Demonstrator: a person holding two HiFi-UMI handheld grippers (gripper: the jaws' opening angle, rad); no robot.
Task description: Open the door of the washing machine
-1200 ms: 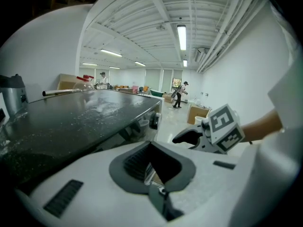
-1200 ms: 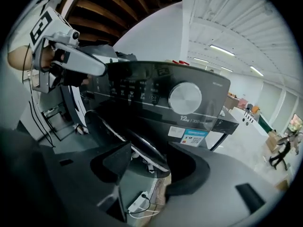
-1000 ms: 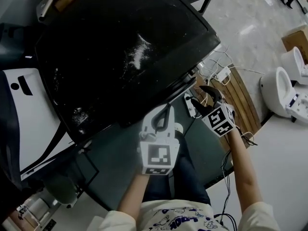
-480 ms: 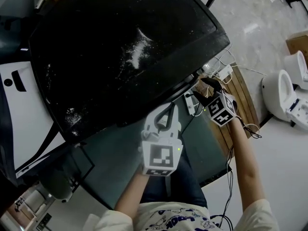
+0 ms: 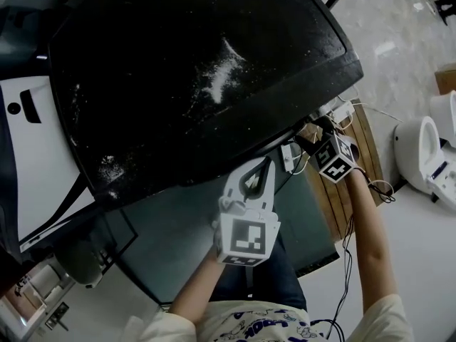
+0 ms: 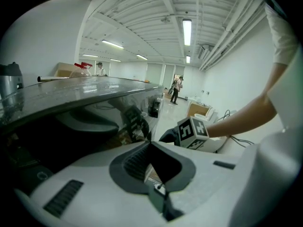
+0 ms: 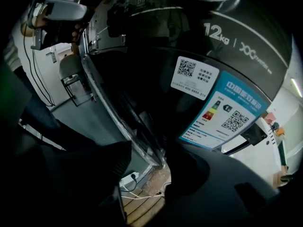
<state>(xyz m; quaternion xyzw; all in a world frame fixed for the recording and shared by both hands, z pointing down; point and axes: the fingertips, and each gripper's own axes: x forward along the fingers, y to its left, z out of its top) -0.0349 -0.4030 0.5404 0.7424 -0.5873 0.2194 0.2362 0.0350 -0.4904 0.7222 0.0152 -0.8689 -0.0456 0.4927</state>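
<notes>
The washing machine's black top point(image 5: 199, 77) fills the head view. In the right gripper view its dark round door point(image 7: 156, 93) carries a white sticker point(image 7: 194, 79) and a blue one point(image 7: 222, 112). My right gripper point(image 5: 311, 130) is at the machine's front right corner. Its dark jaws point(image 7: 149, 164) stand apart, with the door's shiny rim point(image 7: 123, 117) running down into the gap; contact is too dark to judge. My white left gripper point(image 5: 265, 164) hovers by the front edge, tips together and holding nothing point(image 6: 150, 143).
A white power strip point(image 5: 287, 155) and cables lie on the floor under the right gripper, beside wooden slats point(image 5: 342, 205). A white toilet point(image 5: 420, 148) stands further right. A white panel point(image 5: 35, 162) borders the machine's left. My legs point(image 5: 249, 276) are close to the front.
My right gripper has moved up tighter against the machine's front right corner. The left gripper has drifted slightly right, still shut. The head view has shifted.
</notes>
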